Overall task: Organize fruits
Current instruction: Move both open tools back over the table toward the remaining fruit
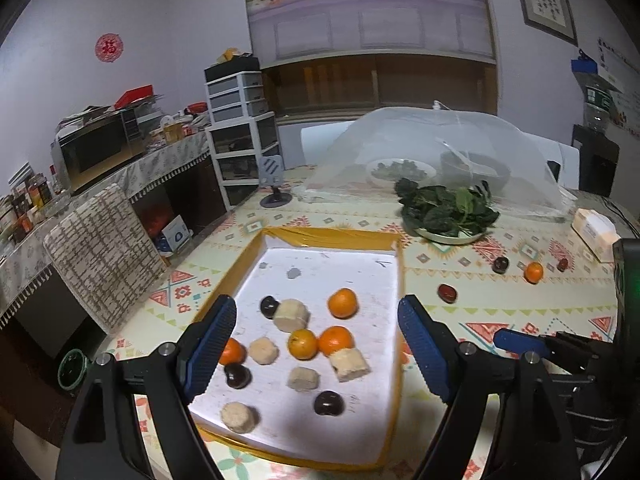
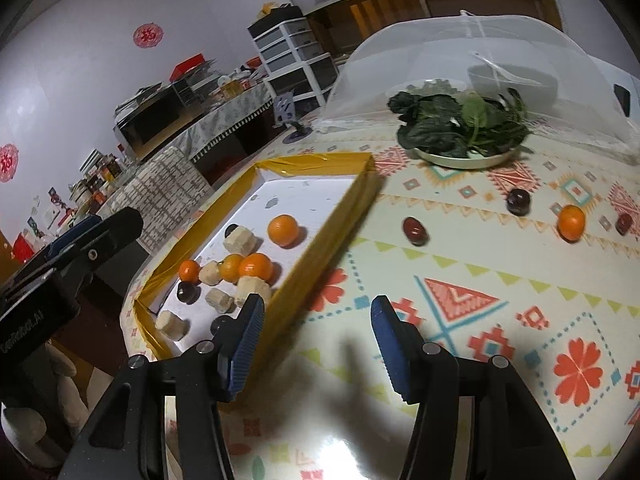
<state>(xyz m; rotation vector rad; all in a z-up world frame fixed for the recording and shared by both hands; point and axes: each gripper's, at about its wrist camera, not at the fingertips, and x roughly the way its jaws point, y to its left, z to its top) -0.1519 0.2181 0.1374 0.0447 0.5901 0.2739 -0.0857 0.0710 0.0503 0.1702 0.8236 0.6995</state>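
Your left gripper (image 1: 316,344) hangs with its jaws spread wide and nothing between them, poised over the shallow white tray with the yellow taped rim (image 1: 328,236). Your right gripper (image 2: 316,344) has its jaws about half apart, also holding nothing, over bare patterned cloth just off the tray's right wall.

Inside the tray lie small orange citrus fruits (image 1: 342,302), dark round plums (image 1: 328,402) and pale beige cylinder-shaped pieces (image 1: 291,315), crowded toward its near end.

The fruit not yet gathered sits on the worktop (image 2: 520,320) beyond and to the right of your right jaws: a reddish-brown oval date (image 2: 415,231) nearest, then a dark round plum (image 2: 519,201), a loose orange citrus fruit (image 2: 571,222), and a second small reddish date (image 2: 623,223) toward the right edge. The nearest date's long axis runs slantwise across the worktop. All four lie on the right hand's side, well apart from the left jaws, so the right hand looks the natural one to reach forward and slightly right.
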